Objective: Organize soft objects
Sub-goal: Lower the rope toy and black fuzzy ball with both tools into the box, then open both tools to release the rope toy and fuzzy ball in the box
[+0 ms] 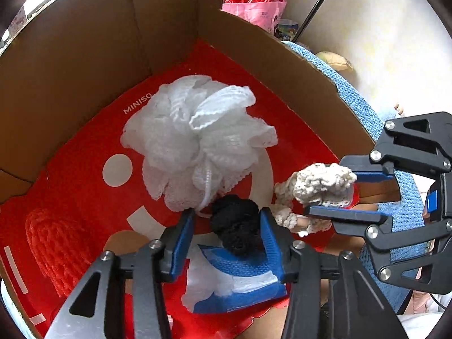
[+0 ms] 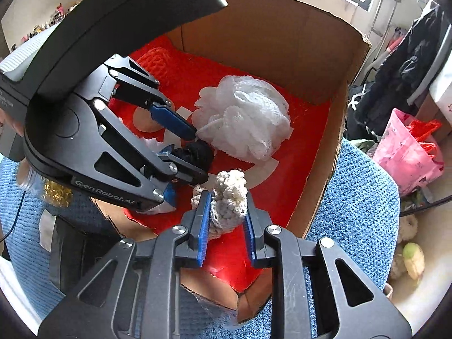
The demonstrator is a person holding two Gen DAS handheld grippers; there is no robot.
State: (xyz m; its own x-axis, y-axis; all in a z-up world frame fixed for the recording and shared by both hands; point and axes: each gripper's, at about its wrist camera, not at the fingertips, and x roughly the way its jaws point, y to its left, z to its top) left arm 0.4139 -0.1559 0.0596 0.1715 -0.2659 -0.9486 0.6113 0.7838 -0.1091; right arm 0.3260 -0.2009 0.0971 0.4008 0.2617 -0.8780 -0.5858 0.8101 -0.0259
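We are working inside the cardboard box (image 1: 84,56), whose floor is lined with a red bag (image 1: 282,118). Biggest of its contents is the white mesh puff (image 1: 197,138), lying mid-floor toward the far wall. A red net sleeve (image 1: 56,248) lies in the box's left near corner and a blue-and-white cloth (image 1: 240,282) by the near edge.

Our left gripper (image 1: 227,226) points steeply down, its jaws spread with the black knitted piece (image 1: 236,223) between them, resting on the floor at the puff's near side; its long axis runs along the fingers. Whether the pads touch it we cannot tell.

Our right gripper (image 2: 227,214) is pinching the cream knitted piece (image 2: 230,197), held over the box's right near corner, just beside the left gripper. Open floor lies to the right of the puff, along the right wall.
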